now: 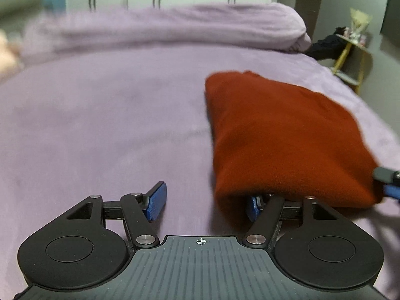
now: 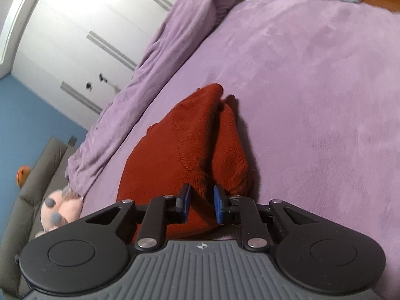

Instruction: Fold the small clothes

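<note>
Left claw (image 1: 203,203) spread wide; red knit garment (image 1: 282,135) draped over its right finger, nothing pinched between pads. Right claw (image 2: 202,206) narrowly parted, garment's near edge between blue pads; whether they press it, cannot tell. Garment lies folded on purple bed (image 2: 312,75), ahead of both claws.

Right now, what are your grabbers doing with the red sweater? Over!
Left gripper jaws wide open, one finger under the red sweater. Right gripper jaws around the sweater's near edge. Sweater bunched on the purple bed. Nothing in the way.
</note>
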`<action>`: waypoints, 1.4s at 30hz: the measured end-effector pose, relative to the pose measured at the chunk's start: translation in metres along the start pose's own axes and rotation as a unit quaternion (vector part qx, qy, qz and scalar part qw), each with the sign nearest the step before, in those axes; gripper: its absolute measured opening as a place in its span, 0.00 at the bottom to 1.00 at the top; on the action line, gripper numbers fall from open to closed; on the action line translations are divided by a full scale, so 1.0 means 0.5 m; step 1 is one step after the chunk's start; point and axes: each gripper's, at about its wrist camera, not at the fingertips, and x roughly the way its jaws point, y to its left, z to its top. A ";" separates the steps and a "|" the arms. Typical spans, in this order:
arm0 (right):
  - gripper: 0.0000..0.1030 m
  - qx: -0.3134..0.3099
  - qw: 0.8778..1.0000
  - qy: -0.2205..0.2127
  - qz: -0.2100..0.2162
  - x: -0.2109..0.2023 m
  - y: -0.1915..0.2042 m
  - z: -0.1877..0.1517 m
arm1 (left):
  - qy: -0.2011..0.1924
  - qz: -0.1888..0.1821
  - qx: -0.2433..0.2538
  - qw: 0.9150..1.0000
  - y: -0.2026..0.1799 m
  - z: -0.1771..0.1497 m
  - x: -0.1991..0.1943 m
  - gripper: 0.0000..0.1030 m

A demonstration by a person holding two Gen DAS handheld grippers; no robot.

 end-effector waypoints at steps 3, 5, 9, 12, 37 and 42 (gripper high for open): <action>0.59 -0.017 1.000 -0.004 0.016 -0.017 -0.008 0.035 | 0.045 -0.105 -0.063 0.991 0.078 0.026 -0.024 0.67; 0.68 -0.027 0.999 -0.008 0.015 -0.018 -0.012 0.066 | 0.063 -0.153 -0.089 0.982 0.115 0.051 -0.027 0.70; 0.68 -0.017 0.997 0.055 0.042 0.050 -0.031 0.134 | 0.063 -0.207 -0.156 0.964 0.146 0.111 0.023 0.77; 0.67 0.023 0.994 0.093 0.046 0.114 -0.054 0.168 | 0.094 -0.221 -0.200 0.950 0.143 0.155 0.105 0.74; 0.23 0.078 0.977 0.128 0.150 0.210 0.038 0.154 | 0.128 -0.259 -0.222 0.931 0.129 0.208 0.127 0.48; 0.23 0.081 0.971 0.144 0.171 0.208 0.096 0.116 | 0.122 -0.227 -0.209 0.943 0.164 0.218 0.057 0.48</action>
